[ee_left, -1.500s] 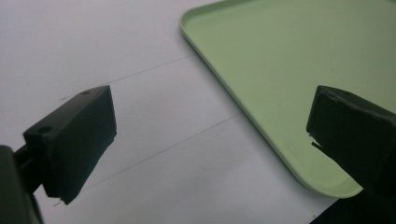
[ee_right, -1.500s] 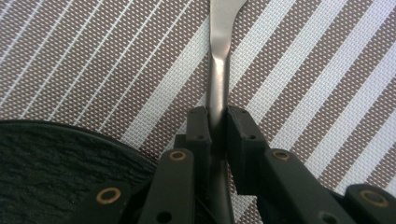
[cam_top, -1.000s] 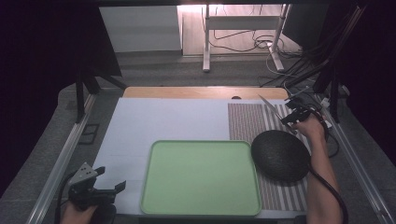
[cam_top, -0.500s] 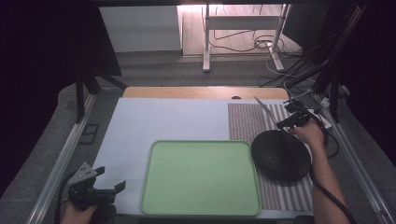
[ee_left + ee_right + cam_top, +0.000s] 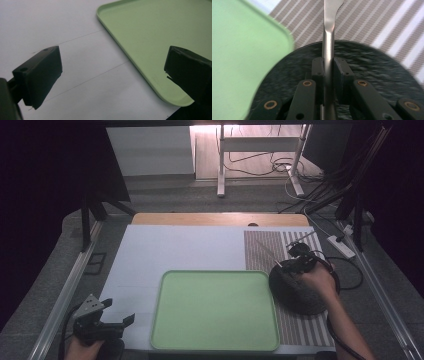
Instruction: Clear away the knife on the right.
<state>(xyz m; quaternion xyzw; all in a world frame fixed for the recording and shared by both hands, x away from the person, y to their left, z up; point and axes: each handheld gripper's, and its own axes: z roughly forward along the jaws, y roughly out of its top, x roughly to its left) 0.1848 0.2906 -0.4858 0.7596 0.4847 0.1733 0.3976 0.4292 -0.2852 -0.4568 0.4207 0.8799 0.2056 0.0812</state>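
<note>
A slim metal utensil (image 5: 328,37) is clamped by its handle in my right gripper (image 5: 328,65), which is shut on it. It sticks out forward over a black round plate (image 5: 374,70). In the high view the right gripper (image 5: 296,264) hovers at the plate's (image 5: 300,295) far edge, and the utensil (image 5: 266,250) points away to the far left. A light green tray (image 5: 215,310) lies mid-table, left of the plate. My left gripper (image 5: 107,322) rests open near the front left corner. Its jaws (image 5: 112,70) frame bare white tabletop beside the tray's corner (image 5: 150,37).
A brown-and-white striped mat (image 5: 305,330) lies under the plate on the right of the white table top (image 5: 175,250). Another thin rod-like item (image 5: 301,238) lies on the mat's far part. A power strip (image 5: 340,246) and cables sit past the right edge.
The right gripper has moved left and nearer with the utensil, from beyond the plate's far right edge to over the plate. The left gripper has stayed put.
</note>
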